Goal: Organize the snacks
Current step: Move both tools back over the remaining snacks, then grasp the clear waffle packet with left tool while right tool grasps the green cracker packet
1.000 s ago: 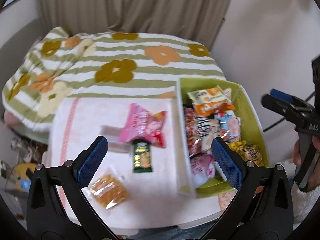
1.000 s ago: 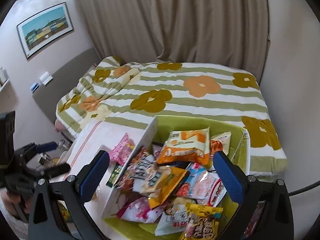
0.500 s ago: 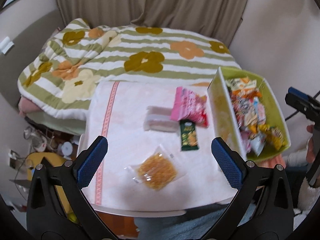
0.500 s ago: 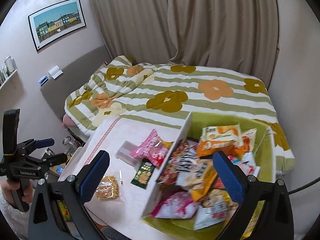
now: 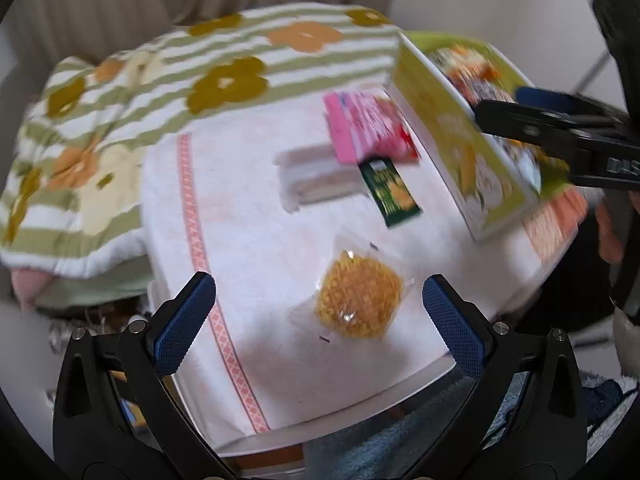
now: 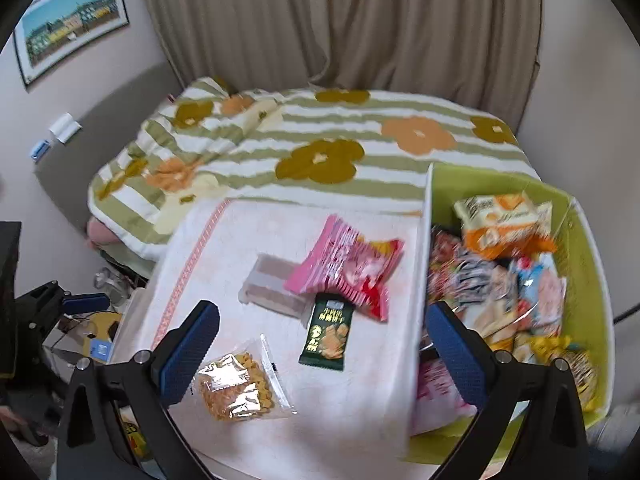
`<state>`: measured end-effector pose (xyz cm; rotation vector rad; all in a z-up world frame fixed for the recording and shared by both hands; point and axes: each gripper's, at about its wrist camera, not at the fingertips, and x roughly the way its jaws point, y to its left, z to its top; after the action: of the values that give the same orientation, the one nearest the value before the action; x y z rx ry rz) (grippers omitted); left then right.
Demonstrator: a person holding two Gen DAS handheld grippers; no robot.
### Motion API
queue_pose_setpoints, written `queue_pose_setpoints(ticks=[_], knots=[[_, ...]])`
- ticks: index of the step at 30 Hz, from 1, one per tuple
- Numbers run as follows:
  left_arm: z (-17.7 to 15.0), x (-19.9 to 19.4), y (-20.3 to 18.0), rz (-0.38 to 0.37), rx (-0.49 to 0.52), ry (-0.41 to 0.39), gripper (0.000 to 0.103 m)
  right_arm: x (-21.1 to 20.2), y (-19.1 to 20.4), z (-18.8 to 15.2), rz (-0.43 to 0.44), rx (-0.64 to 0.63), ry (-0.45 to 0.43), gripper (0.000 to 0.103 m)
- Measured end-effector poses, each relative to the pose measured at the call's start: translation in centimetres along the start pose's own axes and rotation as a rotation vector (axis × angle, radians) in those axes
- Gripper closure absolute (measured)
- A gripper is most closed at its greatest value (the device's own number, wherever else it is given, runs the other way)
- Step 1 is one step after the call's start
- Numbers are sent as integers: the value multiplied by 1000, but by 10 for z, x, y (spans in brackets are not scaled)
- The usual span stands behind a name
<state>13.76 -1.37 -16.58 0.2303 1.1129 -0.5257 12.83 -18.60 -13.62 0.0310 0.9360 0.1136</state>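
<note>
Several snacks lie on the white-topped table [image 5: 256, 248]: a clear bag of yellow puffs [image 5: 358, 300] [image 6: 236, 388], a dark green packet [image 5: 390, 194] [image 6: 330, 334], a pink bag [image 5: 362, 128] [image 6: 348, 268] and a clear plastic box [image 5: 316, 176] [image 6: 272, 284]. At the table's right stands a green bin [image 5: 460, 148] [image 6: 584, 264] holding several snack packs. My left gripper [image 5: 320, 316] is open, low over the clear bag, which sits between its fingers in view. My right gripper [image 6: 320, 344] is open and empty above the table's near edge, by the bin wall.
A bed with a green striped, flowered blanket [image 6: 320, 148] lies right behind the table, with curtains [image 6: 340, 20] beyond. The left gripper [image 6: 76, 298] shows at the left edge of the right wrist view, and the right gripper [image 5: 520, 114] crosses in front of the bin.
My left gripper has come down and closer to the clear bag of puffs. My right gripper has shifted left, from over the bin to over the table. Both stayed open.
</note>
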Motion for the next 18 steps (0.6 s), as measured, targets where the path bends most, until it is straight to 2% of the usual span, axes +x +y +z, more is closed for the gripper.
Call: queue_pose_setpoints(ticks=[8, 11, 14, 18], knots=[[-14, 50, 1, -123, 198, 105, 0, 49, 26, -17, -71, -7, 88, 8], [-16, 74, 0, -170, 222, 151, 0, 67, 28, -23, -97, -15, 134, 15], [-18, 94, -5, -208, 239, 179, 0, 84, 25, -30, -115, -19, 174, 15], [-21, 116, -16, -204, 284, 206, 0, 100, 31, -36, -141, -90, 189, 16]])
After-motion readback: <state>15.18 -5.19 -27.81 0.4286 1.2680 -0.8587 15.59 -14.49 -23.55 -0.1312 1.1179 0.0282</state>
